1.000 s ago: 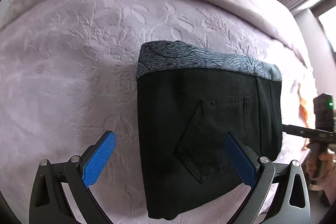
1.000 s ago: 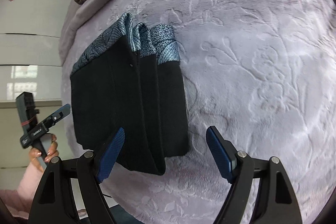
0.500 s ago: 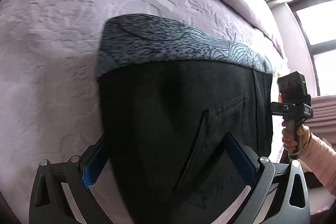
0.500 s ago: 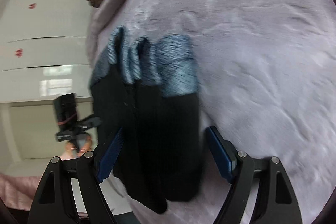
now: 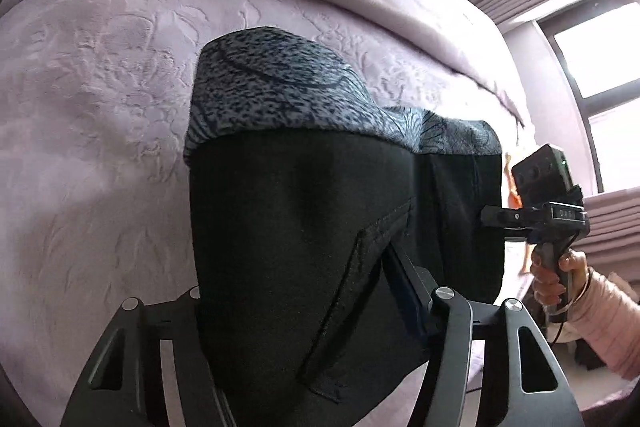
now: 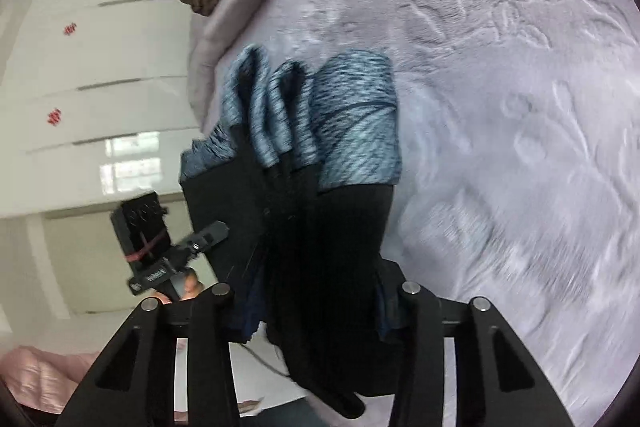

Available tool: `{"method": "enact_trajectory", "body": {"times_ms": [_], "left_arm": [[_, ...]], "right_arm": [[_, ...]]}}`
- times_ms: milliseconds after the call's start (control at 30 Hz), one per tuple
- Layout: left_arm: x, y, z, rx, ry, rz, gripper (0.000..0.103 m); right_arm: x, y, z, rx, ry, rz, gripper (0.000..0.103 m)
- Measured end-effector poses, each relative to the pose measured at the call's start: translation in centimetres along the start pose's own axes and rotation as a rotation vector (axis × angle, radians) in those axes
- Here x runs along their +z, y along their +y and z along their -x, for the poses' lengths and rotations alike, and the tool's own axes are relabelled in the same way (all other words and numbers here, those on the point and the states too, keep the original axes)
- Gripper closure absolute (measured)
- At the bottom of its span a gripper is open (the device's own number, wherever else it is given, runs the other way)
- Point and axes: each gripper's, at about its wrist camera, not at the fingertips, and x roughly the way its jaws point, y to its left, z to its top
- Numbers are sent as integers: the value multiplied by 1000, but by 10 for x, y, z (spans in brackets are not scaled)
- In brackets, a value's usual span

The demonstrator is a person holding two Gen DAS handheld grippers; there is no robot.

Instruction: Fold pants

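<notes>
Black folded pants [image 5: 304,235] sit pinched in both the just-closing left gripper [image 5: 296,311] and right gripper [image 6: 316,311].

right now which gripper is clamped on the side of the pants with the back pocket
The left gripper: its jaws, just closing, pinch the black pants at the stitched pocket. The right gripper grips the layered folded edge.

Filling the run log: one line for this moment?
phase: grasp | left gripper: closing, fingers on folded pants | right gripper: closing on same pants | surface: purple bedspread
</notes>
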Motion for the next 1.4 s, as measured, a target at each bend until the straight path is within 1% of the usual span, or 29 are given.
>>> {"method": "enact_trajectory", "body": {"times_ms": [133, 233, 333, 400, 433, 467, 500, 533, 567, 600, 633, 700, 733, 800, 833, 867, 900, 933, 967, 1033, 1067, 1133, 1167, 1233, 1300, 1333, 1400], "left_arm": [[-14, -9, 25, 16, 2, -9, 39], [-28, -11, 35, 35, 7, -25, 39], [-38, -2, 23, 54, 23, 0, 39], [-44, 10, 1, 77, 48, 25, 39], [-45, 14, -8, 91, 57, 32, 38], [-48, 21, -16, 114, 53, 38, 30], [-49, 25, -19, 132, 41, 40, 19], [-49, 28, -21, 161, 29, 46, 15], [-48, 32, -21, 184, 25, 56, 11], [-48, 34, -19, 194, 23, 68, 11], [-49, 34, -14, 211, 14, 75, 11], [-53, 29, 5, 291, -14, 66, 11], [-53, 25, 16, 346, -34, 55, 11], [-55, 17, 32, 388, -68, 45, 11], [-55, 13, 40, 388, -84, 42, 11], [-55, 8, 47, 381, -98, 34, 11], [-54, -1, 51, 372, -112, 18, 11], [-52, -12, 49, 363, -118, 1, 11], [-53, -21, 45, 345, -112, -21, 11], [-57, -28, 33, 336, -82, -39, 11], [-60, -30, 23, 343, -68, -48, 11], [-64, -32, 4, 386, -46, -52, 11], [-66, -29, -5, 419, -40, -47, 11], [-71, -27, -14, 461, -35, -57, 11], [-72, -29, -19, 489, -27, -74, 11], [-72, -32, -20, 509, -24, -86, 11], [-72, -38, -18, 529, -23, -98, 11]], "right_arm": [[-20, 14, 2, 44, 15, -35, 57], [-38, 19, 3, 70, 29, -47, 58], [-52, 19, -1, 69, 32, -44, 58], [-57, 15, -9, 49, 31, -44, 58], [-55, 14, -20, 32, 31, -46, 58], [-56, 10, -26, 8, 34, -44, 58], [-57, 7, -31, -26, 34, -34, 58], [-57, 5, -36, -49, 31, -27, 57], [-58, 4, -38, -75, 26, -18, 52], [-58, 5, -39, -131, 16, -7, 42], [-60, 7, -38, -183, 7, 6, 38], [-66, 15, -33, -249, -10, 31, 36], [-67, 18, -30, -283, -20, 37, 35], [-74, 25, -17, -376, -47, 47, 34], [-77, 31, -9, -418, -69, 53, 34], [-76, 36, -7, -442, -86, 61, 35], [-80, 45, -1, -476, -113, 81, 48], [-83, 54, 0, -489, -129, 103, 60], [-87, 65, 0, -510, -147, 137, 78], [-91, 81, -4, -523, -160, 176, 79], [-94, 90, -12, -514, -154, 200, 79], [-96, 98, -34, -527, -118, 236, 79], [-92, 97, -43, -543, -106, 249, 79], [-89, 99, -60, -598, -72, 284, 79], [-90, 90, -72, -658, -53, 291, 79], [-90, 85, -73, -655, -54, 282, 79], [-89, 81, -69, -621, -70, 237, 79]]}}
